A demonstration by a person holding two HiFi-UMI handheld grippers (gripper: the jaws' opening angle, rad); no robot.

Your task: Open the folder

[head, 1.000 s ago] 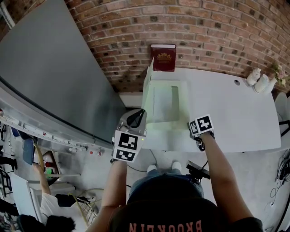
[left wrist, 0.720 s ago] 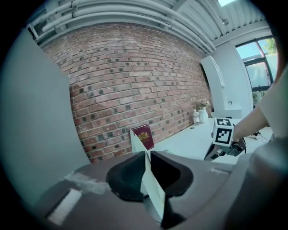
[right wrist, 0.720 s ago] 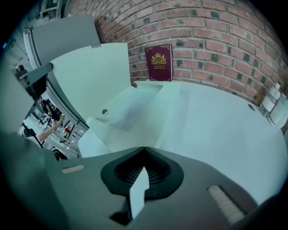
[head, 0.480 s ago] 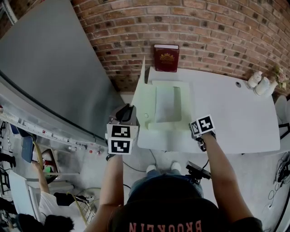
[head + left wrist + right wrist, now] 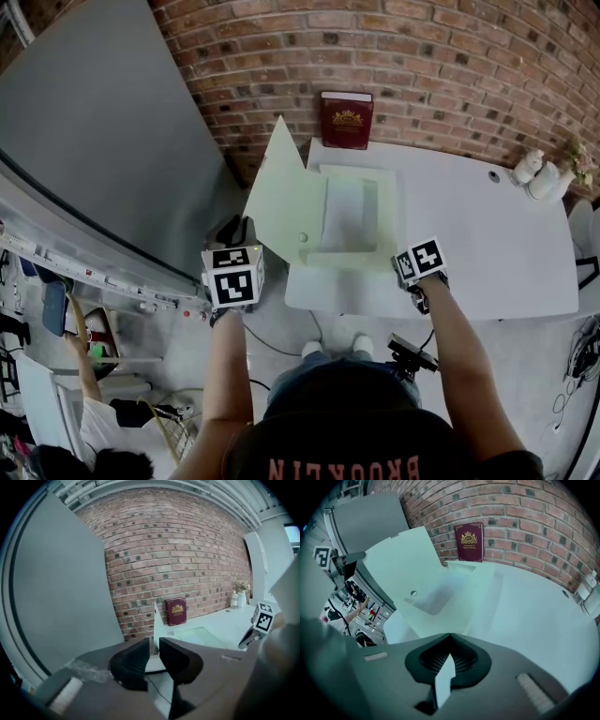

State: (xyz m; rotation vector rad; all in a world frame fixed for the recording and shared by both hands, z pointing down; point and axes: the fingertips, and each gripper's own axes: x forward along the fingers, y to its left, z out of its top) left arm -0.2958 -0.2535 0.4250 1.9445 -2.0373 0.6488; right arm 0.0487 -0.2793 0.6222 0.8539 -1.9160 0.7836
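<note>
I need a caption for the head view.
Opened folder: right gripper clamps its near edge; left gripper, jaws just opened, holds nothing.

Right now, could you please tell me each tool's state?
Left tool: open, jaws just opened, nothing between them.
Right tool: closed on the folder, at its near edge.

Left gripper (image 5: 234, 232) off the table's (image 5: 487, 239) left edge, arm stretched forward. Jaws just opened, slightly apart, nothing between. Right gripper (image 5: 411, 277) at table's near edge, pointing steeply down, jaws clamped on folder (image 5: 347, 211) edge.
</note>
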